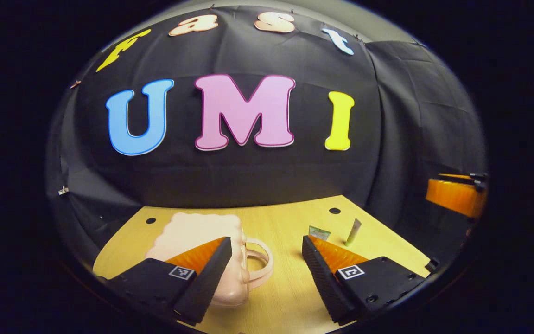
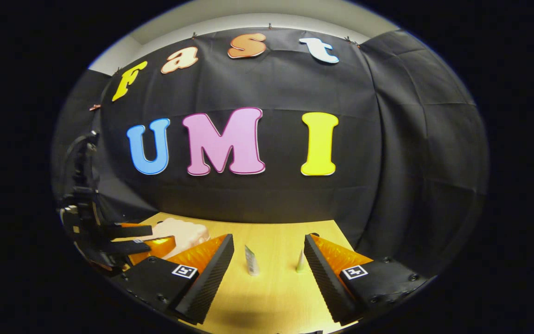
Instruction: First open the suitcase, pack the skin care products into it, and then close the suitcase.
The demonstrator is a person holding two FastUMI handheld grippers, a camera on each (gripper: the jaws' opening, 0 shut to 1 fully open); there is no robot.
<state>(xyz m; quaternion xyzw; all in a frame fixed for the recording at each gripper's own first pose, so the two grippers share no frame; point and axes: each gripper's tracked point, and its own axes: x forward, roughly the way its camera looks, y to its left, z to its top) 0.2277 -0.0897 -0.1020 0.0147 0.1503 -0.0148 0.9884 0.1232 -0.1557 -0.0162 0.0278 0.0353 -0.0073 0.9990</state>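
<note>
we are at the very start: the suitcase (image 1: 202,241), a small pale pink case with a scalloped edge and a loop handle, lies shut on the wooden table (image 1: 276,297), so opening it is the step in hand.

the left gripper (image 1: 264,264) hangs above the table with its fingers spread wide and nothing between them. the suitcase sits just ahead of it and partly behind its left finger, with the handle reaching into the gap. the right gripper (image 2: 267,273) is likewise released and empty, held over bare table.

the skin care products stand ahead of the right gripper, inside the span of its fingers: a squat tube (image 2: 251,261) toward its left finger and a slimmer tube (image 2: 300,262) just beside its right finger. from the left gripper they sit off to its right, well apart from the suitcase.

we judge the next move calls for bringing the left gripper to the lid edge or handle of the suitcase, while the right one may need to steady the body.

we cannot make out a latch, zip or hinge. much of the suitcase is covered by the left finger. the tubes' bases and print are too small to tell.
</note>
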